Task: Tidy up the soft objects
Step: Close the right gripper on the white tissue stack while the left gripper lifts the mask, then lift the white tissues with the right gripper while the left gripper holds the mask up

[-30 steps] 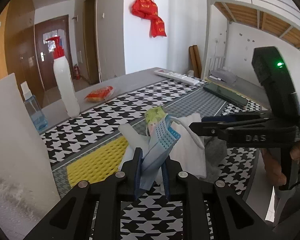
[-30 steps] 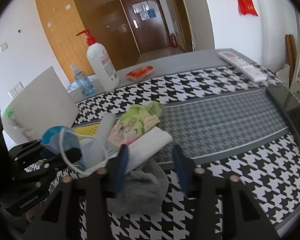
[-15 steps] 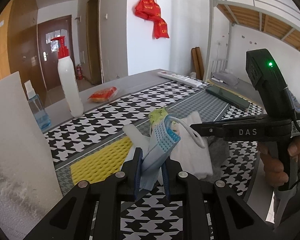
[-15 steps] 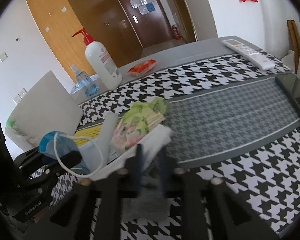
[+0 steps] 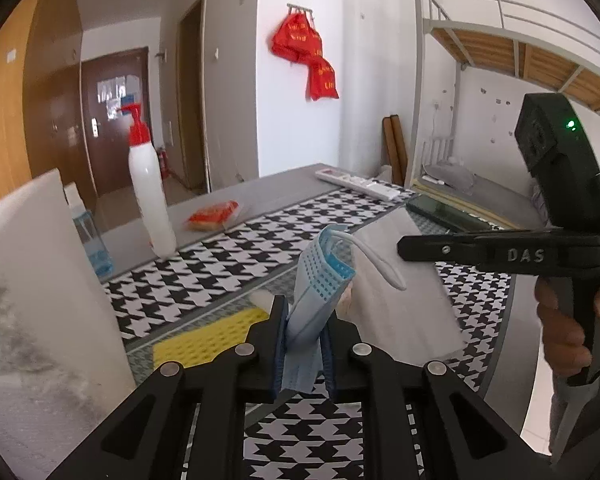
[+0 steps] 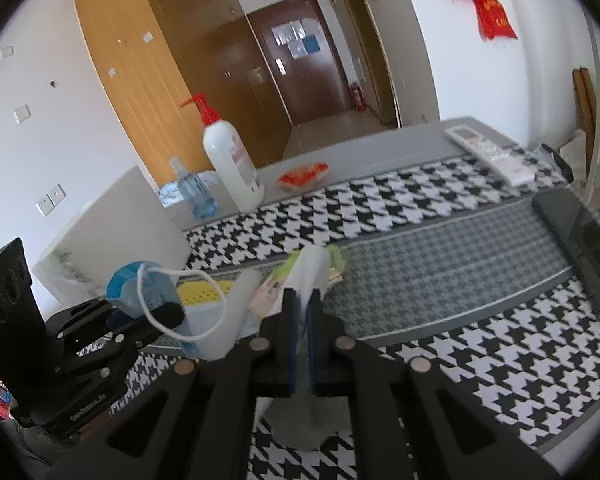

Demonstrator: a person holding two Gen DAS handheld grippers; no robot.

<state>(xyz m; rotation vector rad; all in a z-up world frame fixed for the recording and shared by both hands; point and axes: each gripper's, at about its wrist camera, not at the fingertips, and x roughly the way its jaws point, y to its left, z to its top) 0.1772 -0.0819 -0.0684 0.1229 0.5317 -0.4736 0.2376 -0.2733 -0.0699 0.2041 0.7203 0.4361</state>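
You had bright, even daylight in both views, with soft shadows. The fisheye lenses bent straight lines and left dark corners. The white wall [image 5: 300, 128] looked nearly washed out, and slight blur softened the table [image 6: 440, 264] in the right view.

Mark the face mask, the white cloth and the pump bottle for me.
face mask [image 5: 320, 280], left wrist view, on its blue pleated body
white cloth [image 6: 310, 276], right wrist view, on the raised fold
pump bottle [image 6: 230, 164], right wrist view, on its white body

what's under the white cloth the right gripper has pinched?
In the right wrist view a grey cloth lies on the houndstooth mat directly below the lifted white cloth. Floral packets sit just beyond. Anything further beneath is hidden by the right gripper.
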